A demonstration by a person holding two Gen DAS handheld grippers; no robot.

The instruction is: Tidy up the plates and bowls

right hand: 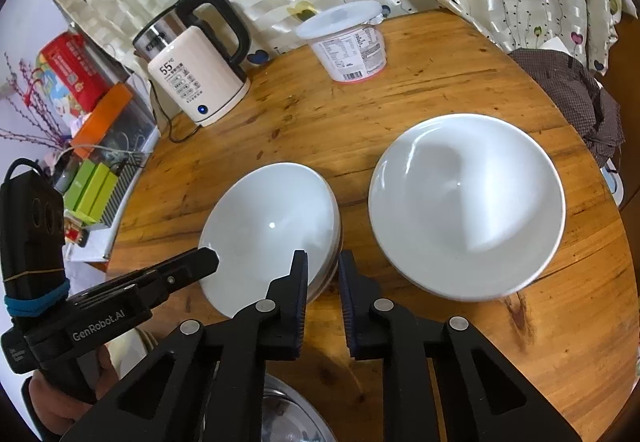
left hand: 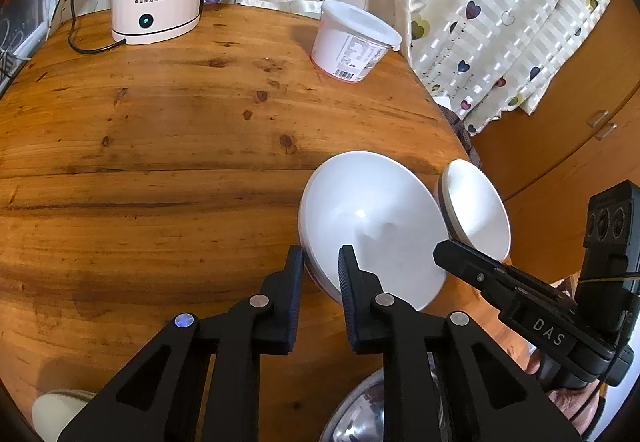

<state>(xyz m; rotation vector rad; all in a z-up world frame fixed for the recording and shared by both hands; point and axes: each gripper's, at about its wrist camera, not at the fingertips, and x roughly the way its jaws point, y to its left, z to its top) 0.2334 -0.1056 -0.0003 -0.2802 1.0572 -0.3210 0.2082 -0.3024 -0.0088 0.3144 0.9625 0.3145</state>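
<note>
Two white bowls sit on a round wooden table [right hand: 400, 102]. My left gripper [left hand: 322, 262] and my right gripper [right hand: 323, 266] each straddle the rim of the same white bowl [left hand: 372, 226] [right hand: 272, 234], from opposite sides, jaws closed on it. This bowl is tilted. It appears nested in a second bowl beneath, whose rim [right hand: 334, 262] shows. A larger white bowl [right hand: 466, 202] rests to its right; it also shows in the left wrist view [left hand: 476, 210]. A steel bowl [left hand: 360, 414] [right hand: 292, 418] lies below the grippers.
A white electric kettle [right hand: 200, 78] with its cord and a lidded white tub [right hand: 348, 42] stand at the table's back by a heart-print curtain. Boxes [right hand: 92, 106] are stacked off the left edge. A dark cloth [right hand: 576, 94] lies at the right edge.
</note>
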